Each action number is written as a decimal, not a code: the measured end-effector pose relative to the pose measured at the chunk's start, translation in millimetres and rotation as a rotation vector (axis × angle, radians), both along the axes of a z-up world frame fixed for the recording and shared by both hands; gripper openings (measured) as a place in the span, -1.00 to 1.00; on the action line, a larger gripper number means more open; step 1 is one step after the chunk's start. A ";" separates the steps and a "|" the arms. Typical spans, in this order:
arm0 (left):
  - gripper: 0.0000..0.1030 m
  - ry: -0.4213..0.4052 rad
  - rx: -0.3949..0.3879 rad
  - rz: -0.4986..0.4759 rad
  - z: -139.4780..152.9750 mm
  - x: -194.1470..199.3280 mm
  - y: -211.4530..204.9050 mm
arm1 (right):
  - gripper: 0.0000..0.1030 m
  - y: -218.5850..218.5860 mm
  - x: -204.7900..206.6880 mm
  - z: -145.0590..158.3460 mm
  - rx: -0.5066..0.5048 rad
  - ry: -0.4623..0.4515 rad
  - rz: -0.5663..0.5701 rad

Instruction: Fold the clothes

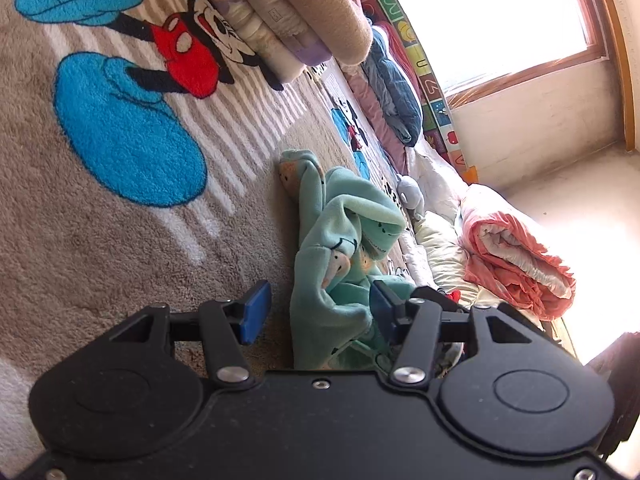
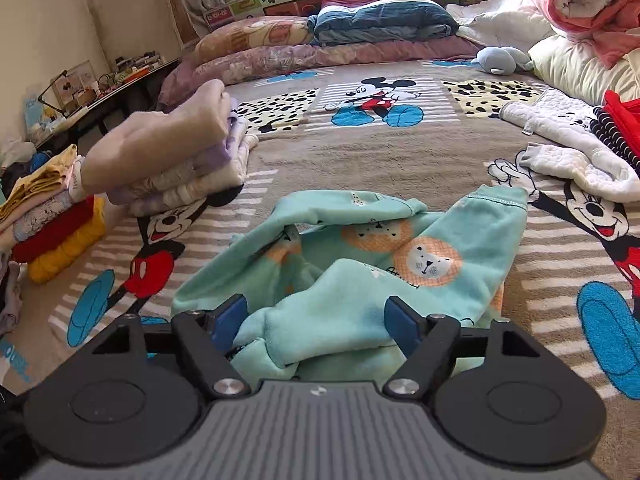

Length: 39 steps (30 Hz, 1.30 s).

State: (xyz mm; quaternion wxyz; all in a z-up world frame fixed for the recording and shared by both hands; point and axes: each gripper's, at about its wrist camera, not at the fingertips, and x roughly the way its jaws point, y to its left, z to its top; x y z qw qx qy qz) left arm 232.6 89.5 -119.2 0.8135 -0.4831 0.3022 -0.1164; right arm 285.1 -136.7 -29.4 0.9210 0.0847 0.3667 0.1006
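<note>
On the bed's cartoon-mouse blanket (image 2: 360, 152) a mint-green fleece garment with lion faces (image 2: 360, 256) lies crumpled, its layers heaped and partly turned over one another, not flat and not folded. Stacks of folded clothes (image 2: 172, 160) sit to the left of it and a white quilted garment (image 2: 568, 148) lies loose to the right.

Both pairs of tongs stand released, pads wide apart. The right tongs (image 2: 316, 320) are low over the near edge of the garment, with a bunched roll of fleece lying between the pads; whether the pads touch it cannot be told. The left tongs (image 1: 316, 304) come at the same garment (image 1: 340, 240) from its side: one pad hangs over bare blanket, the other sits against or just over the green cloth.

By its look the fleece is light, soft and limp; it should sag and drag rather than hold shape, and its pile should grip well. A stitched hem or cuff (image 2: 496, 196), pinched through one layer only, would likely give the cleanest hold for spreading it.
</note>
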 end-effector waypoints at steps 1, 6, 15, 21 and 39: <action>0.03 0.001 -0.003 -0.001 -0.5 0.1 -0.4 | 0.45 -2.6 -4.4 -0.6 -0.010 -0.001 -0.001; 0.02 0.006 -0.015 -0.006 -3.2 0.5 -2.3 | 0.44 -21.1 -22.3 -7.3 -0.058 0.023 -0.025; -0.33 0.004 -0.018 -0.031 -5.0 2.4 -7.7 | 0.33 -53.9 -37.1 -34.6 0.059 0.112 -0.087; -0.76 -0.019 0.020 -0.068 0.1 -0.3 -12.1 | -0.44 -63.7 -41.0 -47.6 0.250 0.123 -0.104; -0.89 -0.085 0.171 -0.090 20.5 -56.7 -19.9 | -0.51 -160.9 -113.0 -62.6 0.701 0.042 -0.278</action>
